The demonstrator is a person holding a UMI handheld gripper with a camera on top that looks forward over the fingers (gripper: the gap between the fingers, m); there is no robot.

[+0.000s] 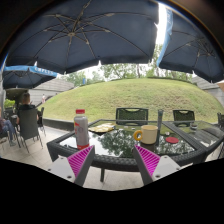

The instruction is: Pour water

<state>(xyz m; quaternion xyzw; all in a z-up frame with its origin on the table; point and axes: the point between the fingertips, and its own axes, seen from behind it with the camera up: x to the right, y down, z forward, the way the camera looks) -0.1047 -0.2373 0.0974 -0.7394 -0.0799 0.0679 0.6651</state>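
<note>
On the glass patio table, a clear bottle with a red cap standing upright near the left end — beyond the left finger, well short of any grasp. Further along the tabletop, a yellow cup and, just beside it, a red-lidded round container; which of them is meant to take the water, impossible to tell. Gripper held apart from the table, fingers spread wide with nothing between the pink pads. Judged from here: still the approach, nothing poured yet. Best done by swinging left to centre the bottle between the fingers, coming in level at mid-body below the cap, closing squarely — no tilt before the hold is firm. Behind, dark chairs, blue umbrellas overhead, lawn beyond, a seated person at left.
</note>
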